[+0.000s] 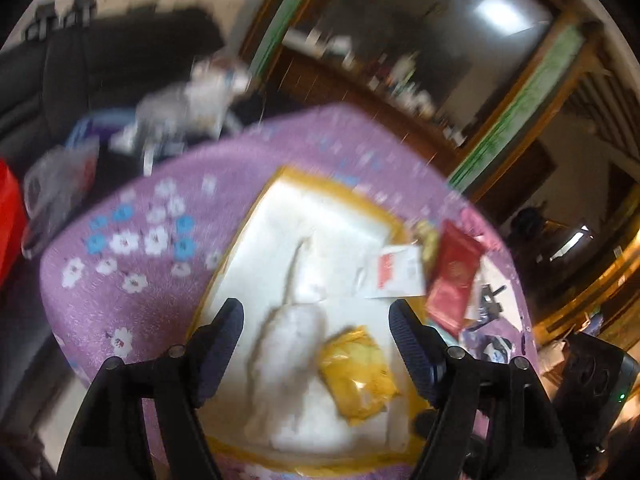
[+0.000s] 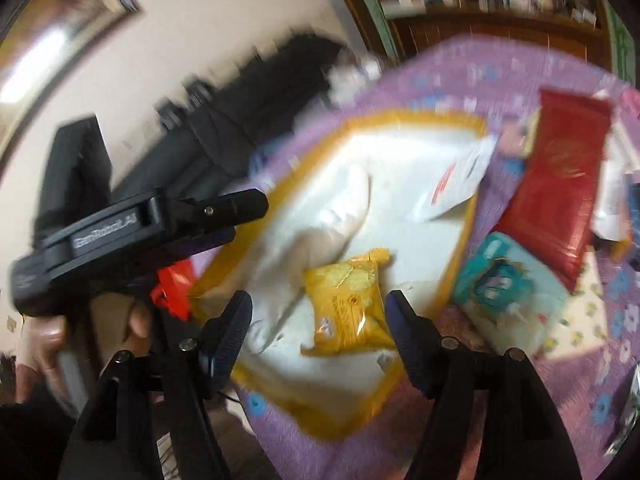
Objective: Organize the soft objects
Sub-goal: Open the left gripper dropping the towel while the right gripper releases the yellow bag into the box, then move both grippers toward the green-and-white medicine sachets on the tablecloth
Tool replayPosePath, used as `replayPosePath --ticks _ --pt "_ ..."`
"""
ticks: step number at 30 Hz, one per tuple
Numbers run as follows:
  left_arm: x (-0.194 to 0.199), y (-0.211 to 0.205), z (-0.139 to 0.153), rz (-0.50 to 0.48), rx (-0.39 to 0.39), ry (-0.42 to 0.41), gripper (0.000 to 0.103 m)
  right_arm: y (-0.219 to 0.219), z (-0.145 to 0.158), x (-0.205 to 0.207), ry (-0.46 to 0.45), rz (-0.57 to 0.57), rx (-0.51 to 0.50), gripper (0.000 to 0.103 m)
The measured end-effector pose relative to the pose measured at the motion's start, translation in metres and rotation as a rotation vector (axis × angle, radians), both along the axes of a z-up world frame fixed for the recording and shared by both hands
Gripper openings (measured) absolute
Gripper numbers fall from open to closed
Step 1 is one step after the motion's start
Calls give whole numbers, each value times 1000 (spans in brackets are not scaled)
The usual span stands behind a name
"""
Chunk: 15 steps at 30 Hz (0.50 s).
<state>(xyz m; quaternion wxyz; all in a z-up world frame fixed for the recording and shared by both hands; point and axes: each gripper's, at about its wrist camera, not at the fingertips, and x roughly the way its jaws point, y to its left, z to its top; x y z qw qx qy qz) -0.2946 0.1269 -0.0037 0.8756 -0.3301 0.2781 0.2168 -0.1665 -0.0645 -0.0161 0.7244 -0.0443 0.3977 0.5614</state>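
Observation:
A white cushion with a yellow border (image 1: 320, 216) (image 2: 420, 216) lies on a round table under a purple flowered cloth (image 1: 132, 208) (image 2: 480, 72). On it lie a white fluffy soft thing (image 1: 288, 360) (image 2: 320, 220) and a yellow packet (image 1: 358, 374) (image 2: 346, 304). My left gripper (image 1: 316, 312) is open and empty above them. My right gripper (image 2: 318, 306) is open and empty over the yellow packet. The left gripper also shows in the right wrist view (image 2: 224, 216), held in a hand. Both views are blurred.
A red packet (image 1: 454, 276) (image 2: 560, 184), a white card (image 1: 400, 270) (image 2: 452, 184) and a teal tissue pack (image 2: 504, 284) lie on the table's right side. A white plush toy (image 1: 192, 100) sits beyond the table by a dark sofa (image 1: 100, 64). A wooden cabinet (image 1: 360, 92) stands behind.

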Motion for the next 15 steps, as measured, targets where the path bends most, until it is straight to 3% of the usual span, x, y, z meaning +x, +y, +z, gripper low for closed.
replayPosePath --ticks 4,8,12,15 --pt "-10 -49 19 -88 19 -60 79 -69 7 -7 24 -146 48 69" --pt "-7 -81 27 -156 66 -30 82 -116 0 -3 79 -234 65 73" --pt "-3 -94 32 -217 -6 -38 82 -147 -15 2 161 -298 78 73" --pt "1 -107 36 -251 7 -30 82 -159 -17 5 157 -323 70 73"
